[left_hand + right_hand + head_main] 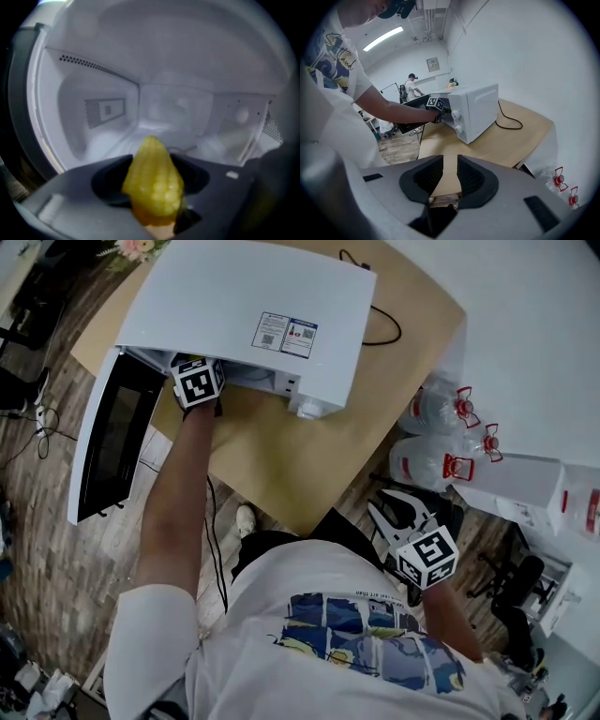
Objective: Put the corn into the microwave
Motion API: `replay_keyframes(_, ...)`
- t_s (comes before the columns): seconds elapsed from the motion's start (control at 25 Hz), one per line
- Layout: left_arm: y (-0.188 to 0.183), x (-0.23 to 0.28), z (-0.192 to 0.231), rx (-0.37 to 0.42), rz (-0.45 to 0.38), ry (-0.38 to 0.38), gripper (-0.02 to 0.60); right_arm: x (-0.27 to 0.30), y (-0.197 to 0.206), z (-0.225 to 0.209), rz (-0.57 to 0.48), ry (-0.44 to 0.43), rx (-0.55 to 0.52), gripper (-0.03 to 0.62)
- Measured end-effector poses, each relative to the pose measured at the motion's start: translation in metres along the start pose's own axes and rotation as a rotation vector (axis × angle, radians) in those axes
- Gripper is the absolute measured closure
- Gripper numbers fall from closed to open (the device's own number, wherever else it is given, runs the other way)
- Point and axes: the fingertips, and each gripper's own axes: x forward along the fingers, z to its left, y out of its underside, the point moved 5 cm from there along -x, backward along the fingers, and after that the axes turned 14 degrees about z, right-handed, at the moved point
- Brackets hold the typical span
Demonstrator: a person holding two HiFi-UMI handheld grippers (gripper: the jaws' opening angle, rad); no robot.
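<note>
A yellow corn cob (154, 180) stands tip-forward between the dark jaws of my left gripper (153, 165), which is shut on it. Around it are the white walls and floor of the microwave's inside (168, 112). In the head view the white microwave (253, 315) sits on a wooden table (300, 460) with its door (112, 442) swung open to the left. The left gripper's marker cube (197, 381) is at the opening, and its jaws are hidden inside. My right gripper (450, 161) hangs back near my body (394, 510), its pads slightly apart with nothing between them.
A black power cable (380, 324) runs across the table behind the microwave. Large water bottles with red caps (441, 460) and a white box (525, 488) stand on the floor to the right. Another person (411, 86) stands far off in the room.
</note>
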Motion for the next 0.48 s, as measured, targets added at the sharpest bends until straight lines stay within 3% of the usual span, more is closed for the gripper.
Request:
replay_keyframes(0.28,-0.002,0.016,0.002,0.065,0.054,-0.027,0.325,0.007,-0.004,0.004,-0.002,0.001,0.021,0.505)
replay_keyframes(0.48,-0.003,0.020,0.003,0.083,0.045,-0.030,0.324,0.007,-0.002,0.008,0.001,0.015,0.040,0.505)
